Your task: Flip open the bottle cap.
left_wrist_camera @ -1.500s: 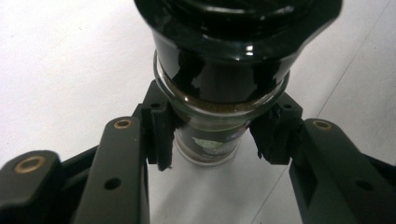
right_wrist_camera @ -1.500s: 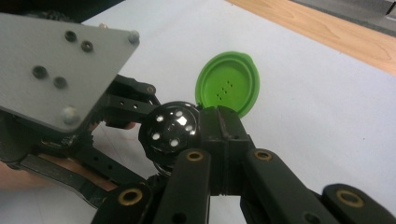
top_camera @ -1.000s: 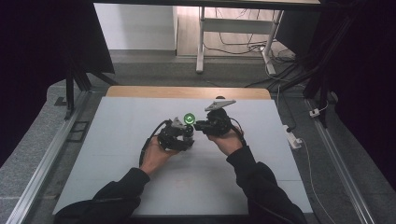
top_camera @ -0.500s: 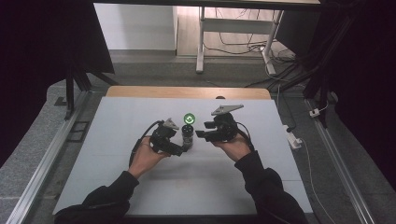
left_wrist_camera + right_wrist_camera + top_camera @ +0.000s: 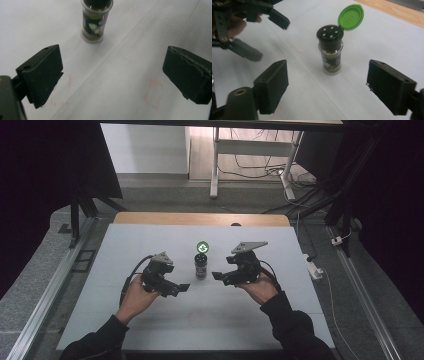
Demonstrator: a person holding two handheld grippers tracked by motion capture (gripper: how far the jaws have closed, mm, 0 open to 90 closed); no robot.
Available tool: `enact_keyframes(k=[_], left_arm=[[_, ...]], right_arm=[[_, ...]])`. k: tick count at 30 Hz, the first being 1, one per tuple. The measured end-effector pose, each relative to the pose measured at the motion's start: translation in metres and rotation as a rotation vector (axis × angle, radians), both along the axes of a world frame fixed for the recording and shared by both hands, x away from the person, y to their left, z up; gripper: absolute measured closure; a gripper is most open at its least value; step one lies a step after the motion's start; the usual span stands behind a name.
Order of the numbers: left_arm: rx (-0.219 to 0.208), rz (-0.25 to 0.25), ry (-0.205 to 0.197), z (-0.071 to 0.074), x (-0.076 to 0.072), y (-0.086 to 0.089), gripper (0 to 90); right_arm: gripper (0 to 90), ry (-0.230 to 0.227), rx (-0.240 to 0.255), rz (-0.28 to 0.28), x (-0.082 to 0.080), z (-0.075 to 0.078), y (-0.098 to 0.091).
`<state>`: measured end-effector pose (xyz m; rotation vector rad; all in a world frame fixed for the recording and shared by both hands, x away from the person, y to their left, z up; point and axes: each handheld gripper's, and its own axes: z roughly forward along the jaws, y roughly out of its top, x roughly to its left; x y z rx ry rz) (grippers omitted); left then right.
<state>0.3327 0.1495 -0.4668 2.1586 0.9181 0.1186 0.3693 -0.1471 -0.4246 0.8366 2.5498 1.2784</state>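
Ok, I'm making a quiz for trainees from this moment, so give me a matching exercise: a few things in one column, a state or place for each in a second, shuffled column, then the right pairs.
Things:
1. spice jar
2. green lid
3. left tool
4. right tool

States or places:
A. flipped up, hinged at the top's edge
B. open, at the jar's left in the high view
C. upright on the table, free of both tools
D. open, at the jar's right in the high view

Pairs: 1-C, 2-A, 3-B, 4-D
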Motion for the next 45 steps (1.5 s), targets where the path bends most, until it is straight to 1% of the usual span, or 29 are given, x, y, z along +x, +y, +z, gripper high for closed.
enact_keyframes(k=[3, 11, 15, 22, 25, 27, 32, 35, 37, 39, 41, 45], left_arm=[[-0.012, 0.005, 0.002, 0.001, -0.01, 0.01, 3.6], [-0.044, 0.034, -0.005, 0.005, -0.037, 0.036, 2.6], [-0.049, 0.051, -0.015, 0.006, -0.051, 0.049, 2.0], [-0.067, 0.095, -0.034, 0.006, -0.074, 0.069, 0.6], [-0.072, 0.119, -0.039, 0.004, -0.085, 0.079, 0.0], [-0.078, 0.139, -0.036, 0.003, -0.092, 0.087, 0.0], [-0.089, 0.185, -0.034, -0.002, -0.108, 0.105, 0.0], [-0.093, 0.209, -0.035, -0.004, -0.116, 0.113, 0.0], [-0.101, 0.226, -0.034, -0.006, -0.122, 0.119, 0.0], [-0.098, 0.242, -0.038, -0.007, -0.127, 0.124, 0.0], [-0.085, 0.259, -0.043, -0.008, -0.131, 0.129, 0.0], [-0.073, 0.294, -0.037, -0.01, -0.139, 0.137, 0.0]], right_arm=[[12.9, 0.004, -0.012, 0.001, -0.007, -0.001, -0.004], [6.0, 0.013, -0.012, 0.009, -0.028, -0.003, -0.02], [2.5, 0.008, -0.011, -0.008, -0.038, -0.006, -0.033], [0.0, 0.004, 0.004, -0.07, -0.051, -0.011, -0.059], [0.0, -0.005, -0.003, -0.097, -0.058, -0.013, -0.071], [0.0, -0.015, -0.001, -0.114, -0.063, -0.013, -0.08], [0.0, -0.015, 0.016, -0.156, -0.075, -0.017, -0.101], [0.0, -0.012, 0.014, -0.188, -0.082, -0.021, -0.113], [0.0, -0.012, 0.003, -0.211, -0.086, -0.024, -0.121], [0.0, -0.01, -0.005, -0.237, -0.09, -0.027, -0.129], [0.0, -0.004, -0.011, -0.259, -0.093, -0.029, -0.136], [0.0, 0.015, -0.017, -0.296, -0.099, -0.033, -0.148]])
